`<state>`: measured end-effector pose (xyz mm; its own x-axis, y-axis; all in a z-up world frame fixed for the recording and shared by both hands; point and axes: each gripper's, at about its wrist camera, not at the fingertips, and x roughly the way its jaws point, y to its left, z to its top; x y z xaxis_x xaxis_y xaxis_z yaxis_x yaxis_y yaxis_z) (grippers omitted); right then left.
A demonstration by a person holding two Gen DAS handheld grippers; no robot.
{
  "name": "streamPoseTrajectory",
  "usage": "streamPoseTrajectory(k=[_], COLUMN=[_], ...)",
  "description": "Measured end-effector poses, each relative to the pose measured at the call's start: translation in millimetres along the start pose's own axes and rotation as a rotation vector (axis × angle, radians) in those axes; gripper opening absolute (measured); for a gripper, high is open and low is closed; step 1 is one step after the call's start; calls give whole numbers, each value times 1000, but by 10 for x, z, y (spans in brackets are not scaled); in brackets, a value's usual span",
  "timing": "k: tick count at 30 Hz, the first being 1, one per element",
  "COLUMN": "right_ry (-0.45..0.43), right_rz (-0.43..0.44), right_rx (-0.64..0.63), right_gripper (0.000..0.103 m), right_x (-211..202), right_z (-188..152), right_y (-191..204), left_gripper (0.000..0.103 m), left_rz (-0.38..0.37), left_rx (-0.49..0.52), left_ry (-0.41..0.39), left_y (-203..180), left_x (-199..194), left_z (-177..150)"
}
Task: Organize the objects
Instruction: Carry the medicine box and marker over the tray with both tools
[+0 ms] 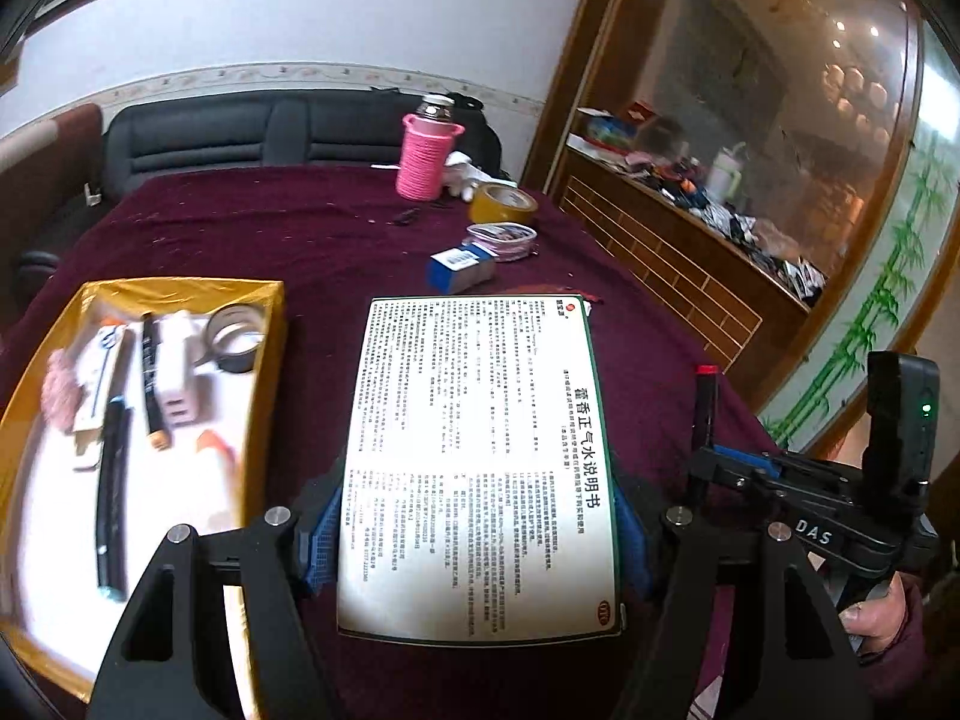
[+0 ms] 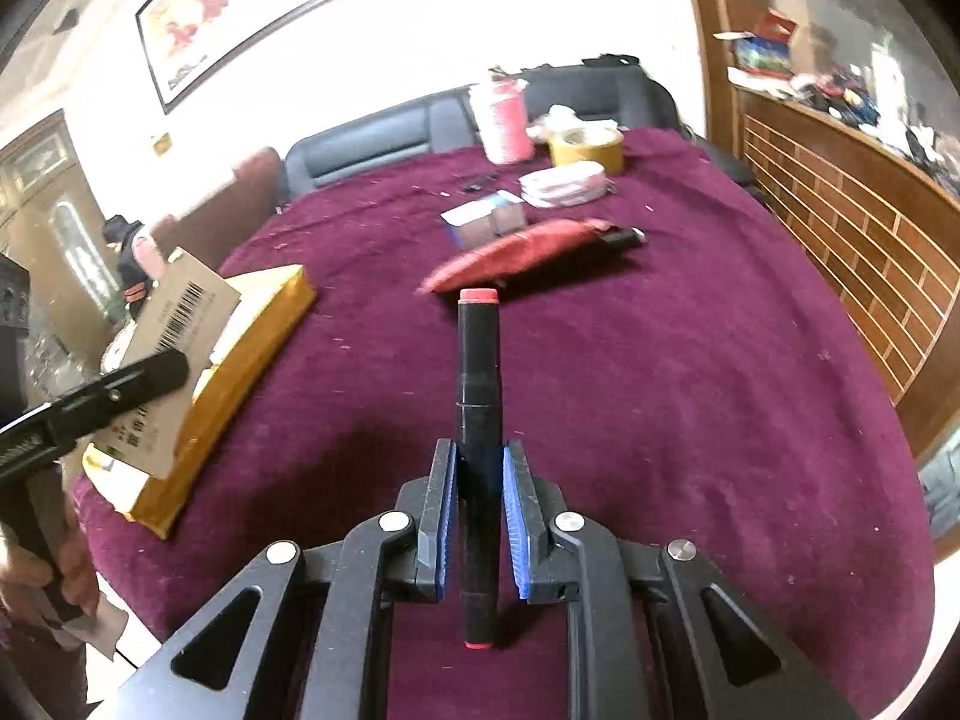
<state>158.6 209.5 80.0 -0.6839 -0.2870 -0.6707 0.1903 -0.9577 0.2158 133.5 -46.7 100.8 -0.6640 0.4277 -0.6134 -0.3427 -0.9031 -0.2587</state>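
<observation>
My left gripper (image 1: 474, 516) is shut on a flat white medicine box (image 1: 474, 468) printed with Chinese text, held above the maroon table. It also shows in the right wrist view (image 2: 180, 330), beside the gold tray. My right gripper (image 2: 479, 480) is shut on a black marker (image 2: 478, 420) with red ends, held above the table. The marker and right gripper show at the right of the left wrist view (image 1: 703, 414). The gold tray (image 1: 270, 360) to the left holds pens, a tape roll and small white items.
At the far side of the table stand a pink-sleeved bottle (image 1: 423, 156), a yellow tape roll (image 1: 501, 204), a small pouch (image 1: 501, 240) and a blue box (image 1: 459, 267). A red pouch (image 2: 516, 255) lies mid-table. A wooden counter (image 1: 690, 252) runs along the right.
</observation>
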Motion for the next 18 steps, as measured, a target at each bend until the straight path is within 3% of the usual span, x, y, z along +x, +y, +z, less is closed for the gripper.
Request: streamPoseTrajectory(k=[18], right_ry=[-79], right_rz=[50], right_rx=[-212], right_gripper=[17], right_x=[-169], right_z=[199], right_y=[1086], left_gripper=[70], left_rz=[79], left_rx=[-61], left_ry=[-131], left_y=[388], left_x=[-744], left_z=[-216])
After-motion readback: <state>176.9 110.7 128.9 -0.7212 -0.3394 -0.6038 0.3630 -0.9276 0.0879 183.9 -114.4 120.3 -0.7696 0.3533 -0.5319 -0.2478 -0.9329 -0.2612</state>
